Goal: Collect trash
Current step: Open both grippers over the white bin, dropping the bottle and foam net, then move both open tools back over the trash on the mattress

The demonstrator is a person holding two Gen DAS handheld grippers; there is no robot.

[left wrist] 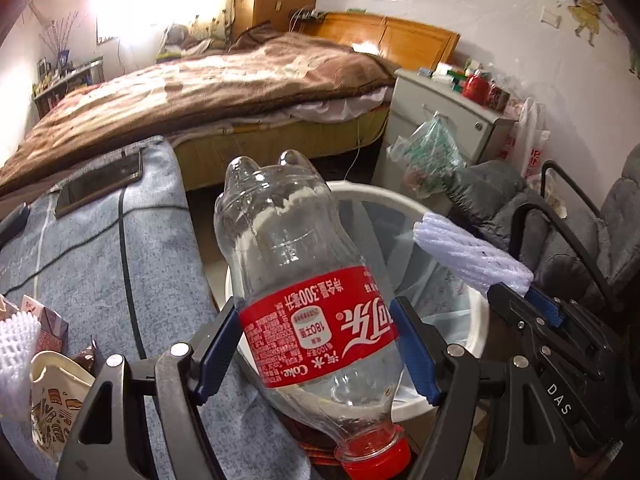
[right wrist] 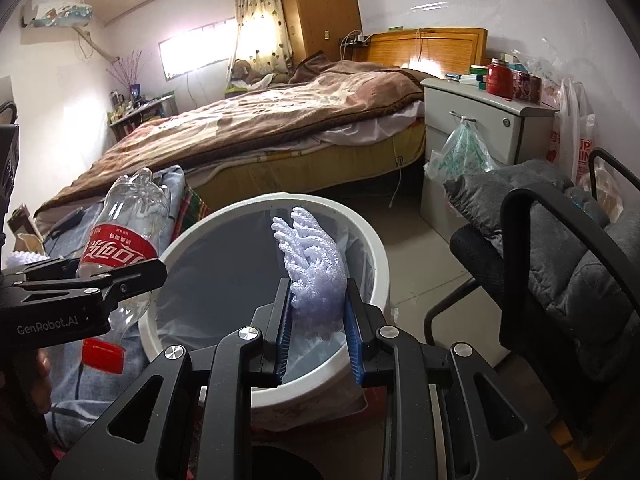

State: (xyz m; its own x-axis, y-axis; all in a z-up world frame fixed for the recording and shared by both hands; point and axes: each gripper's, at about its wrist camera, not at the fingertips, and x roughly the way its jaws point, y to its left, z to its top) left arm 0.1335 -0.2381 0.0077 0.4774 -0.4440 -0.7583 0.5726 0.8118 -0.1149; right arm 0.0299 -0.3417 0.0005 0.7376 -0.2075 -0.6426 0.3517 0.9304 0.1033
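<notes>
Landmark: white bin (right wrist: pixel 368 236) on the floor. Left of the bin, the worktop (left wrist: pixel 100 248) carries a paper cup (left wrist: pixel 52 384). Left tongs (left wrist: pixel 318 348) clamp an empty cola bottle (left wrist: pixel 304 280) at its red label, over the bin's left rim. Right tongs (right wrist: pixel 318 320) grip a white foam net (right wrist: pixel 316 268) above the bin's opening.

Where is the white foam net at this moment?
The white foam net sits between the right gripper jaws, over the open white bin, to the right of the Coke bottle in the left gripper.
</notes>
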